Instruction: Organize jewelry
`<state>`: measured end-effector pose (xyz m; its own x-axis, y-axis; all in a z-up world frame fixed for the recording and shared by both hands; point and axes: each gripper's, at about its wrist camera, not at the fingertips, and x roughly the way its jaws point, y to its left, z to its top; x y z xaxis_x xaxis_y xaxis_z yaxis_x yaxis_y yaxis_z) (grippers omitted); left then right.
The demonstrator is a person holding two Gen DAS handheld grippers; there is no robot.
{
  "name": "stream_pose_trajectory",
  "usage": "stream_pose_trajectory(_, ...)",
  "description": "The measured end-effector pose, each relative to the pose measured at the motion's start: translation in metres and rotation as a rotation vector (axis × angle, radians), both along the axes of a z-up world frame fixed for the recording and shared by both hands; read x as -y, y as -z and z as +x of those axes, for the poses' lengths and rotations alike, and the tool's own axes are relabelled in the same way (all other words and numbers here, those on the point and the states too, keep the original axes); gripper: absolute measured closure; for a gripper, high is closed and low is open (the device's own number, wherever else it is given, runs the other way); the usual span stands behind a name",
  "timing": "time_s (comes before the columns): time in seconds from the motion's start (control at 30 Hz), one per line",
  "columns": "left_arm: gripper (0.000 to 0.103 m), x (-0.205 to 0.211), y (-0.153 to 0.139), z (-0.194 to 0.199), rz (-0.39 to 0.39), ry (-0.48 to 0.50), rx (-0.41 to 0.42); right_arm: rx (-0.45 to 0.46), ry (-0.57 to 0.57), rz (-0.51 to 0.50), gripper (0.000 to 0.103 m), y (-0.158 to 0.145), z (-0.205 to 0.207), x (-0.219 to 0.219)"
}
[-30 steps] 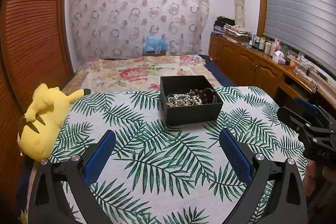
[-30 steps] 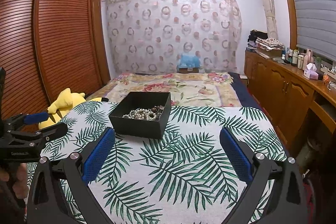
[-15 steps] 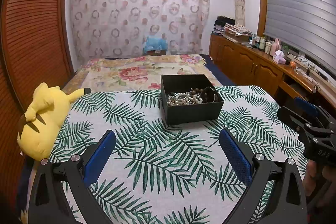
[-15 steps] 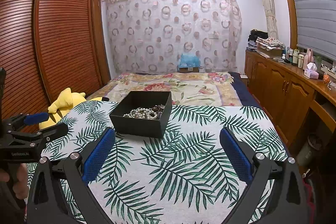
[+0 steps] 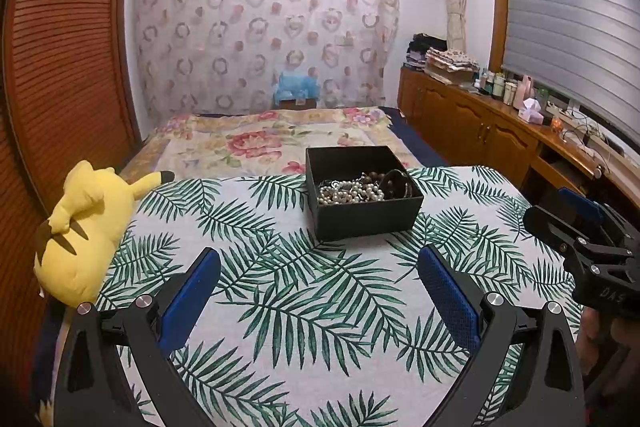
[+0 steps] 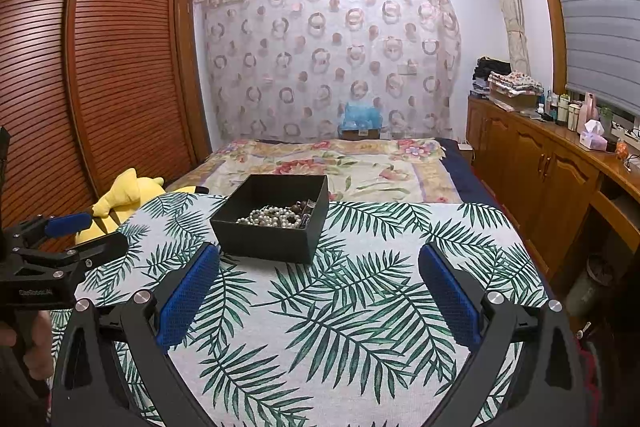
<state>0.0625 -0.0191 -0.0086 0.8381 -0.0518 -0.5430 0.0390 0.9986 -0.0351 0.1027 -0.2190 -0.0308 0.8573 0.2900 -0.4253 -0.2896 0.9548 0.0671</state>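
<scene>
Now both tongs wide open and holding nothing, left gripper and right gripper, low over the leafy cloth, black box of pearl beads just ahead, about as near to each.

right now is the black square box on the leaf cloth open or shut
Open: the black square box has no lid on, and the white pearl beads inside show.

Palm-leaf cloth bears black box, plush.
</scene>
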Motion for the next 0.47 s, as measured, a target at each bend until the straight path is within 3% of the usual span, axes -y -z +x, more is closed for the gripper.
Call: stream_pose_trajectory(0.47,0.008,0.0032,-0.0025,-0.0015,0.0,-0.005,-0.002,0.0,0.0,0.0,0.003,0.0007,-0.0002,0.0004)
